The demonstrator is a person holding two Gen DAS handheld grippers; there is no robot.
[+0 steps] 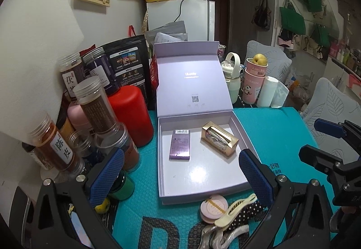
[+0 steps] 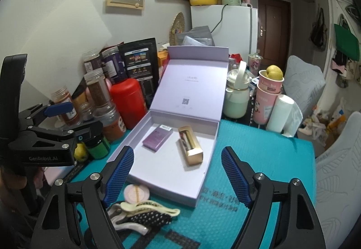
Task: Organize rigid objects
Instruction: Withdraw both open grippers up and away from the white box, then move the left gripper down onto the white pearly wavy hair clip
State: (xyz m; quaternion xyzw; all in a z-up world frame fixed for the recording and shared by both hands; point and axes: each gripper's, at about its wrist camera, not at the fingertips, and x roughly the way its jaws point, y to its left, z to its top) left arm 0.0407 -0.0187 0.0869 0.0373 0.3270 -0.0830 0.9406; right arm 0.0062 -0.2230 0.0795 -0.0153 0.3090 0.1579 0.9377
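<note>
Open lilac box (image 1: 194, 183) — purple packet (image 1: 180, 145), gold carton (image 1: 219, 140) inside.

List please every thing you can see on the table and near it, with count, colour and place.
gift box: one, pale lilac, lid open, middle of the teal mat
flat packet: one, purple, inside the box, left
window carton: one, gold, inside the box, right
hair clips: several, cream and dotted black, in front of the box
round compact: one, pink, beside the clips
canister: one, red, left of the box
jars: several, clear, brown contents, far left
paper cups: two stacked, pink, a yellow fruit on top
left gripper: jaws open, empty
right gripper: jaws open, empty
</note>
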